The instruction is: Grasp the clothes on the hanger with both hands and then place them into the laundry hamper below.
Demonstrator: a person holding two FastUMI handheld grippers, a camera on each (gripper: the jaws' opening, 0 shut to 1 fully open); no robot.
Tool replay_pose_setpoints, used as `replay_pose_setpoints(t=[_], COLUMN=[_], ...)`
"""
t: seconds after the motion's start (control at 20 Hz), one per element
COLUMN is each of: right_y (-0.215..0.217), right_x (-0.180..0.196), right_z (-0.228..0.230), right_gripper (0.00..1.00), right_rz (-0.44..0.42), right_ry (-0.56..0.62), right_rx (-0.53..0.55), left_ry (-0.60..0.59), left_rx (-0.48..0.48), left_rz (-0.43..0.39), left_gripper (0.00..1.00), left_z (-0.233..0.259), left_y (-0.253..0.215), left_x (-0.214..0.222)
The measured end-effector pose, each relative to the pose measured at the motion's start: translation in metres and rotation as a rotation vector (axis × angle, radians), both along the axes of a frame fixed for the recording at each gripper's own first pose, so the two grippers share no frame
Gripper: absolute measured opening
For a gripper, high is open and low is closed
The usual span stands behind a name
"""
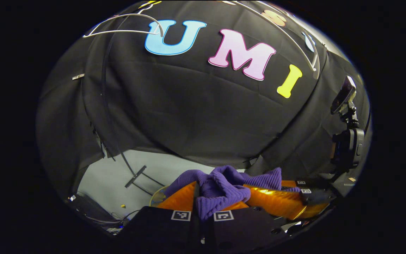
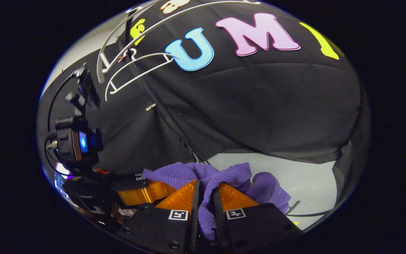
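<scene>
A purple ribbed knit garment (image 1: 224,187) is bunched between the orange fingers of my left gripper (image 1: 203,201), which is shut on it. In the right gripper view the same purple garment (image 2: 220,180) is pinched between my right gripper's (image 2: 205,197) fingers, also shut on it. The right gripper (image 1: 294,199) lies close by in the left gripper view, touching the cloth; the left gripper (image 2: 143,192) sits just left of the cloth in the right gripper view. A bare white hanger (image 2: 136,68) hangs high up, also seen as the white hanger (image 1: 125,26). The hamper is hidden.
A white rail (image 2: 189,16) curves overhead. A black camera mount (image 1: 345,141) rides on the other gripper. Grey floor (image 1: 118,180) lies below with a black stand base (image 1: 136,176) and cables. The black cloth wall is close ahead.
</scene>
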State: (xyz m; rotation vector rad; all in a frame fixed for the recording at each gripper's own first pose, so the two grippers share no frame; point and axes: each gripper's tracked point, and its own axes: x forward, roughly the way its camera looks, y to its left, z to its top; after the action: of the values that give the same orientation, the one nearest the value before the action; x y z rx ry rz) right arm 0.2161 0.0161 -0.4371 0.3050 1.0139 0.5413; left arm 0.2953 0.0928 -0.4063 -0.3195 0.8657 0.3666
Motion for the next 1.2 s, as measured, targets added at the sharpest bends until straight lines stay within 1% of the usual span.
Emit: replay_pose_setpoints(t=[0.1,0.25,0.3,0.35,0.4,0.45,0.5,0.6,0.65,0.7,0.75,0.8,0.85,0.9,1.2], right_y=[0.005,0.007,0.006,0.005,-0.001,-0.005,-0.007,-0.013,-0.016,-0.018,-0.019,-0.019,-0.019,-0.018,-0.017], right_x=[-0.010,-0.026,-0.030,-0.032,-0.036,-0.037,-0.039,-0.042,-0.043,-0.041,-0.038,-0.037,-0.034,-0.034,-0.035], right_z=[-0.011,-0.017,-0.019,-0.026,-0.027,-0.031,-0.035,-0.042,-0.041,-0.039,-0.035,-0.037,-0.034,-0.032,-0.025], right_gripper=[0.24,0.27,0.27,0.26,0.25,0.20,0.25,0.52,0.66,0.77,0.90,0.94,0.99,0.99,0.99], right_rz=[0.006,0.011,0.010,0.004,0.009,0.015,0.020,0.021,0.019,0.008,-0.003,0.001,0.002,0.007,0.010], right_ry=[0.048,0.090,0.104,0.115,0.124,0.130,0.130,0.141,0.142,0.135,0.128,0.122,0.113,0.106,0.083], right_rx=[-0.021,-0.039,-0.047,-0.071,-0.098,-0.131,-0.151,-0.182,-0.189,-0.191,-0.199,-0.203,-0.203,-0.203,-0.206], left_ry=[0.040,0.061,0.062,0.061,0.071,0.078,0.078,0.064,0.063,0.067,0.069,0.064,0.062,0.056,0.014], left_rx=[-0.015,-0.035,-0.036,-0.043,-0.050,-0.052,-0.055,-0.062,-0.055,-0.046,-0.049,-0.059,-0.070,-0.070,-0.069], left_rz=[0.005,0.008,0.005,0.000,-0.006,-0.008,-0.011,-0.020,-0.021,-0.020,-0.014,-0.001,0.006,0.011,0.010], left_gripper=[0.09,0.09,0.07,0.10,0.11,0.07,0.19,0.42,0.57,0.72,0.87,0.87,0.92,0.94,0.94], left_z=[-0.009,-0.020,-0.022,-0.022,-0.025,-0.022,-0.022,-0.021,-0.018,-0.019,-0.019,-0.018,-0.020,-0.016,-0.003], left_y=[-0.002,-0.004,-0.003,-0.005,-0.006,-0.008,-0.010,-0.012,-0.007,-0.002,0.000,0.001,0.000,0.000,-0.005], left_x=[0.000,0.002,0.003,0.002,0.002,0.001,0.003,0.007,0.001,-0.001,-0.005,-0.004,-0.005,-0.005,-0.011])
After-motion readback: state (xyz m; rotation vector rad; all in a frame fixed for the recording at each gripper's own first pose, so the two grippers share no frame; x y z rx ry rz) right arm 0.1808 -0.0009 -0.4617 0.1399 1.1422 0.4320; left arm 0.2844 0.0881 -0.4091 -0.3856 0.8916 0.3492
